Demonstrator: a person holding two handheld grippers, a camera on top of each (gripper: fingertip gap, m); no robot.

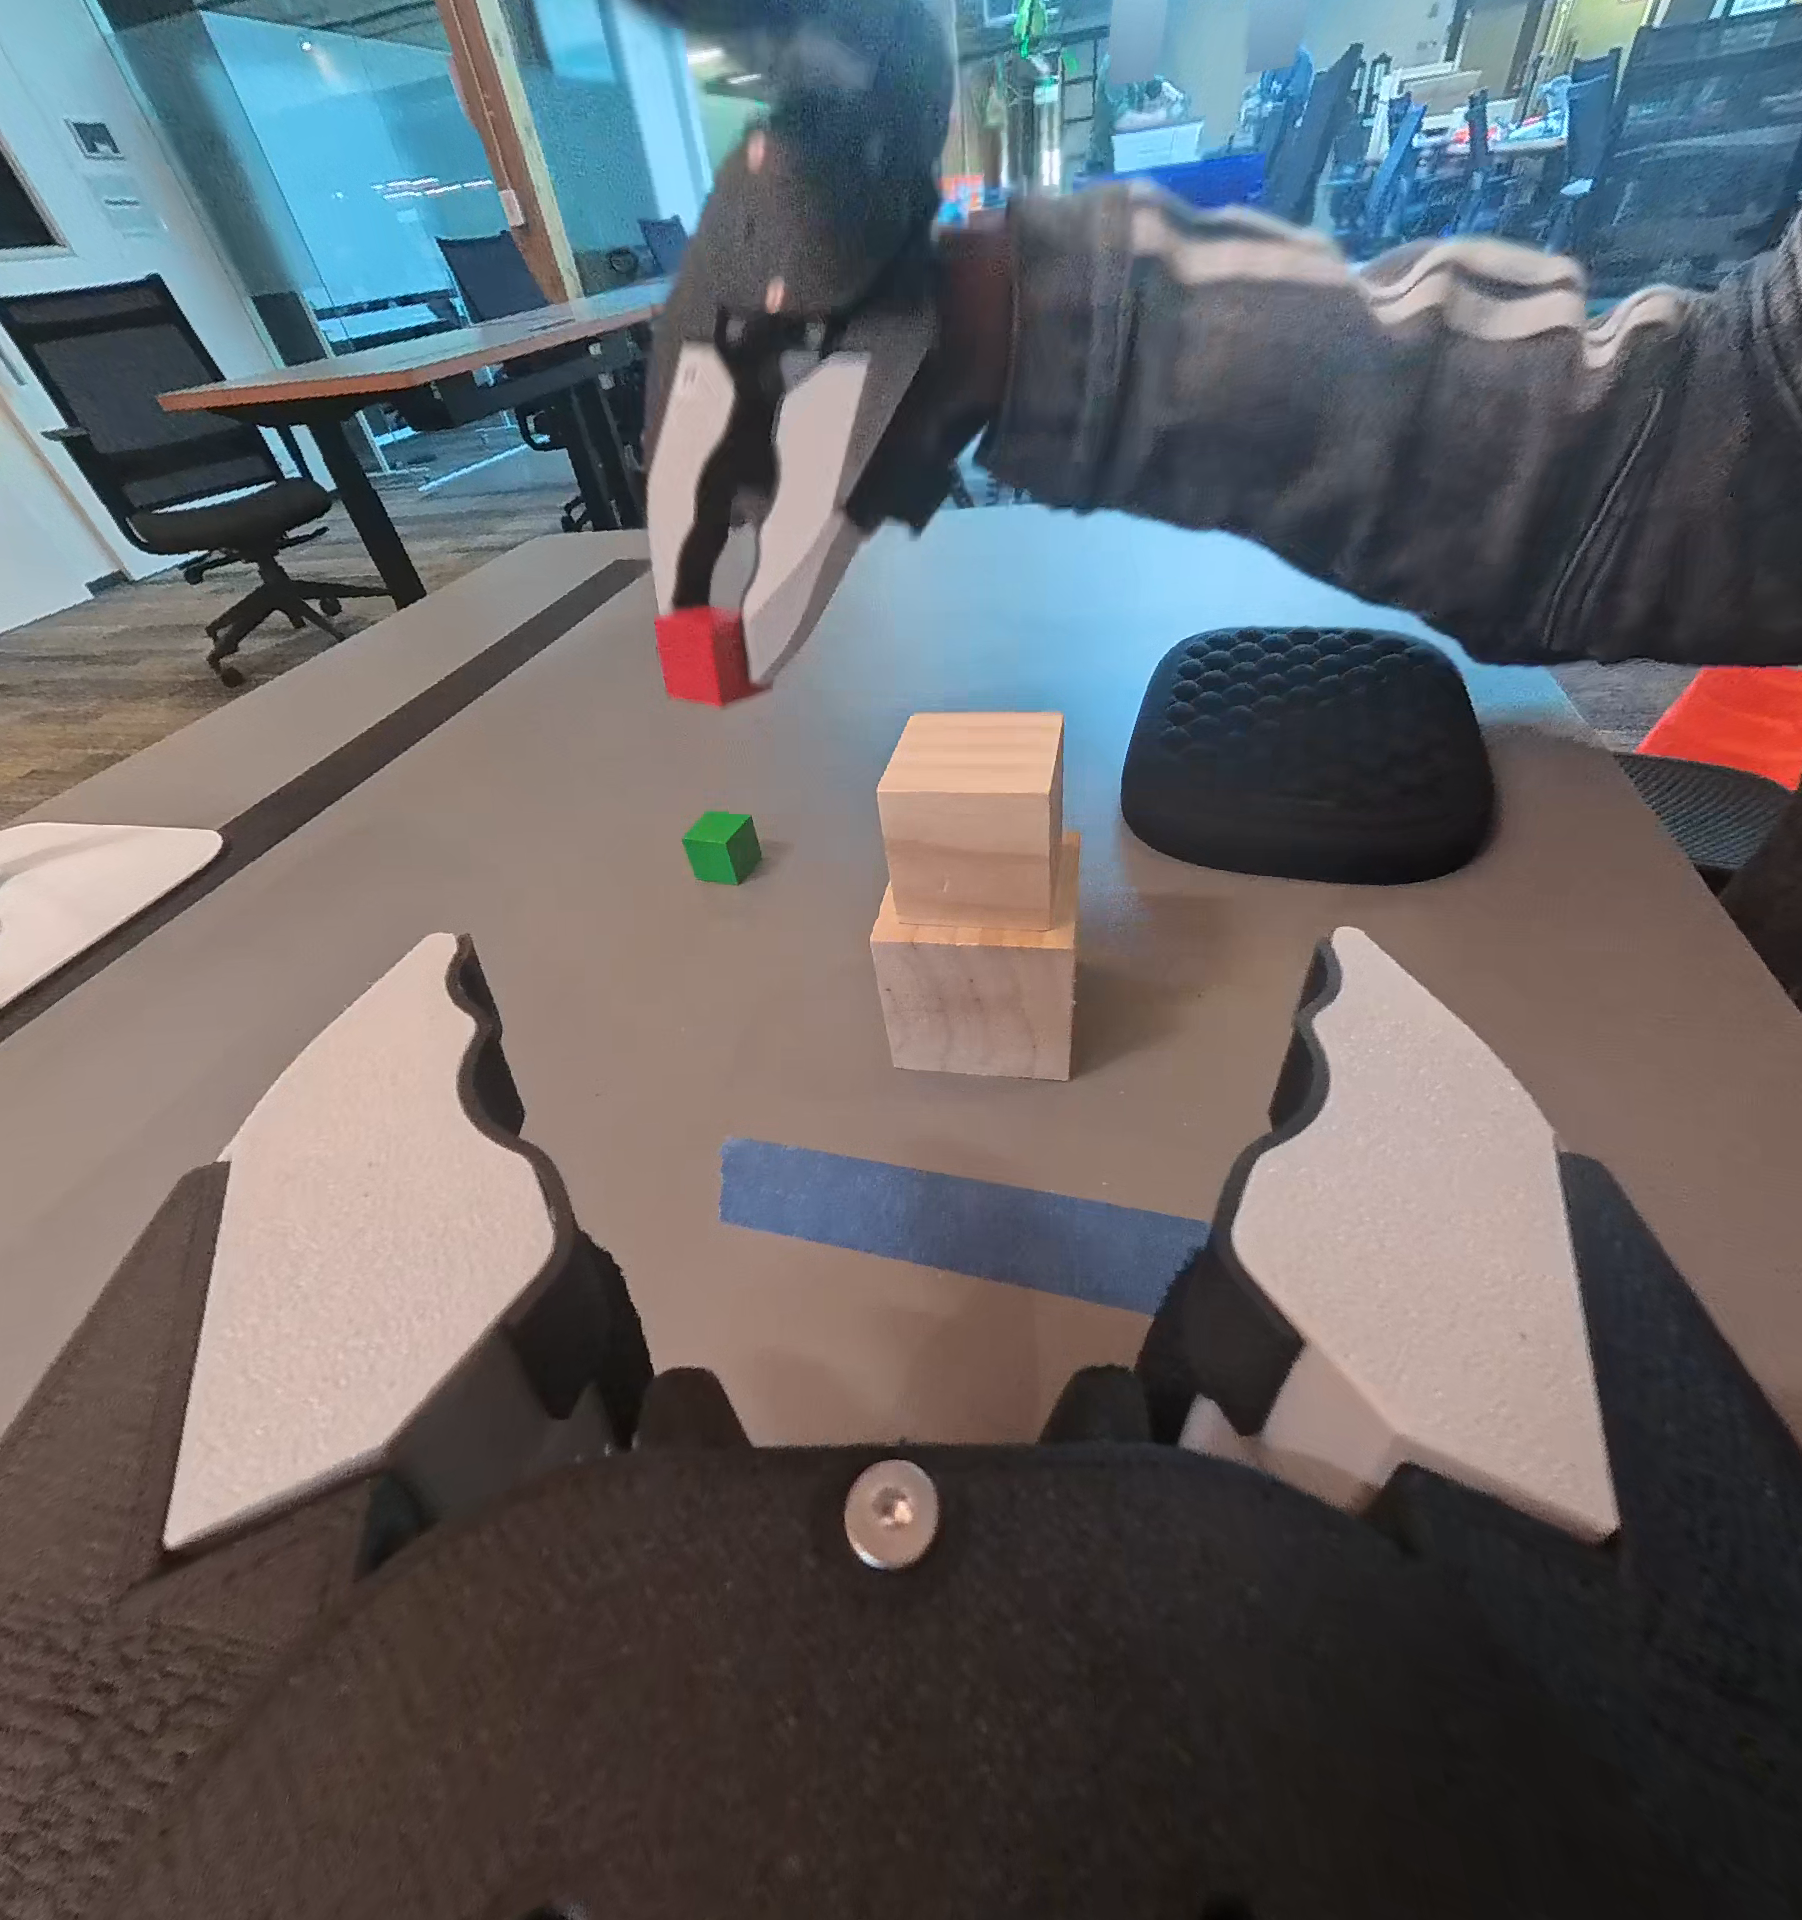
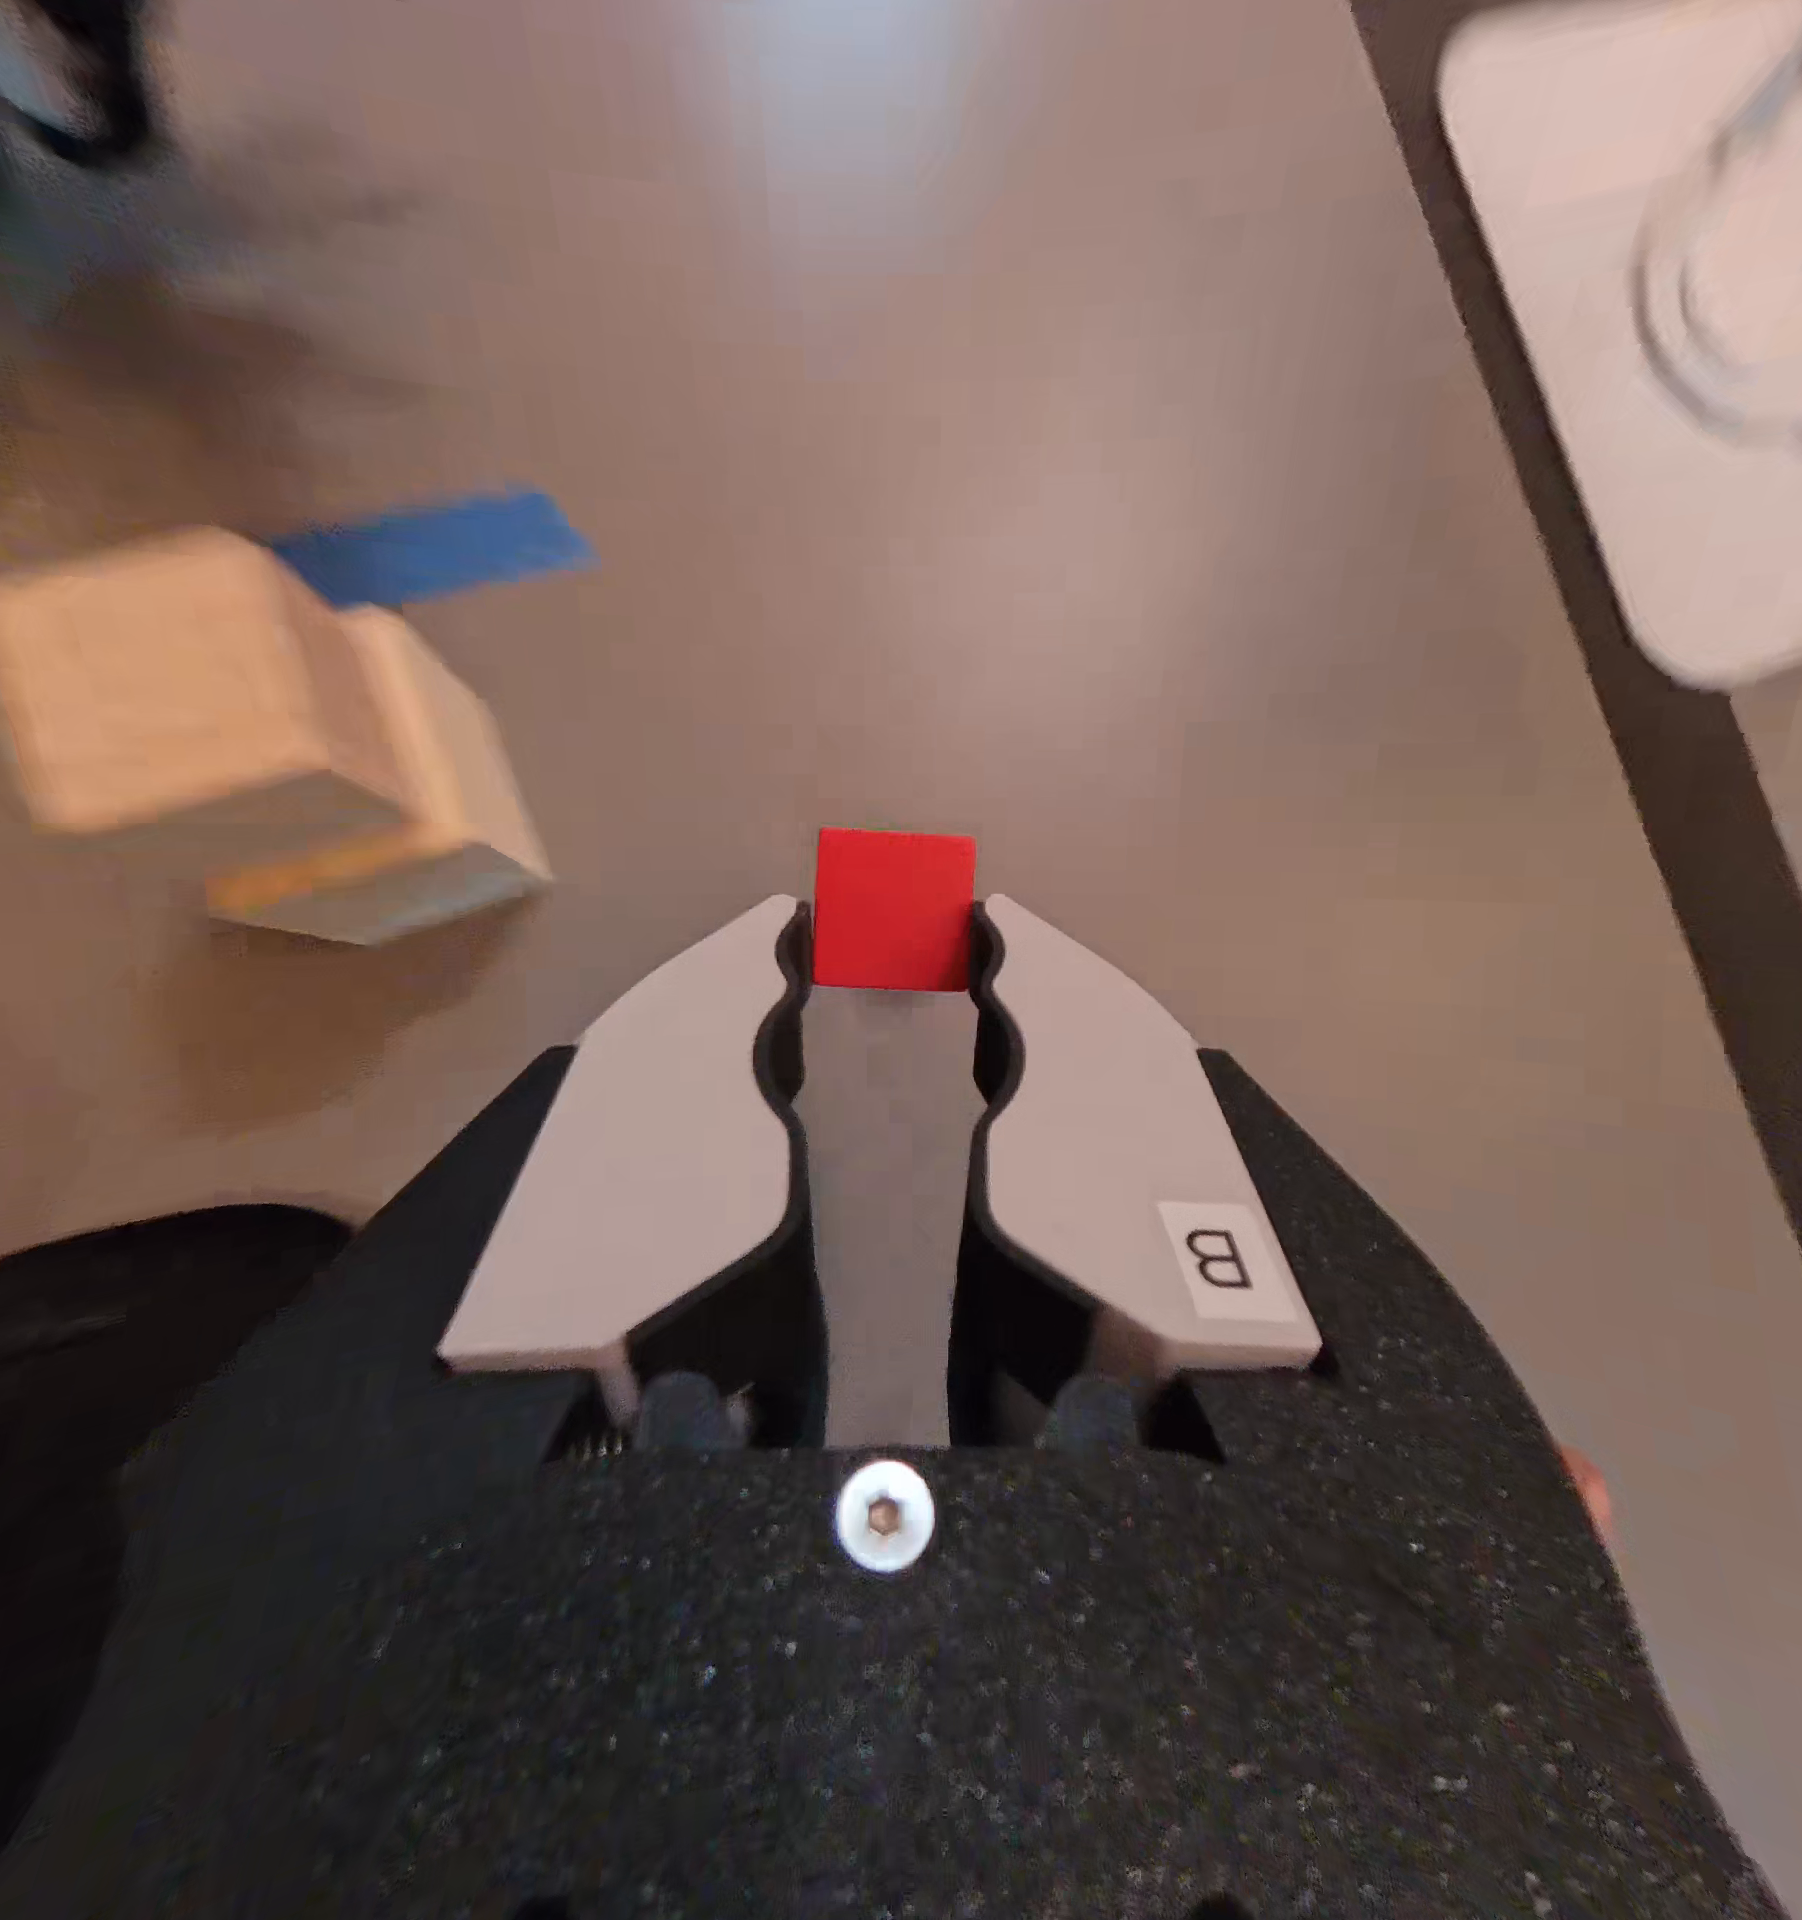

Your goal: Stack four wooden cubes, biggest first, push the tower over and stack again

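The red cube (image 2: 895, 909) is the piece I care about now: a small painted wooden block, sitting on the grey table (image 1: 461, 935) beyond the two-cube tower and off to its left, as my left camera sees it. I judge it light and rigid, with flat parallel faces that should take a pinch well; the paint looks smooth, so it may slip if I only catch an edge. My right gripper (image 2: 892, 935) has its dark pads pressed on the cube's two opposite side faces, near the fingertips rather than deep between the fingers. That is a shallow hold, and I would rather the faces sat squarely on the pads before lifting.

The tower is a larger pale cube (image 1: 975, 1003) with a slightly smaller pale cube (image 1: 970, 821) on top, set a little askew. The red one belongs on that upper block, which gives a broad enough landing.

The green cube (image 1: 720, 847), smallest of all, lies just left of the tower. A strip of blue tape (image 1: 938, 1216) runs on the near side of the tower, and a black textured pad (image 1: 1307, 753) rests to its right.

My left gripper (image 1: 886, 1039) is spread wide and holds nothing, on the near side of the tower.
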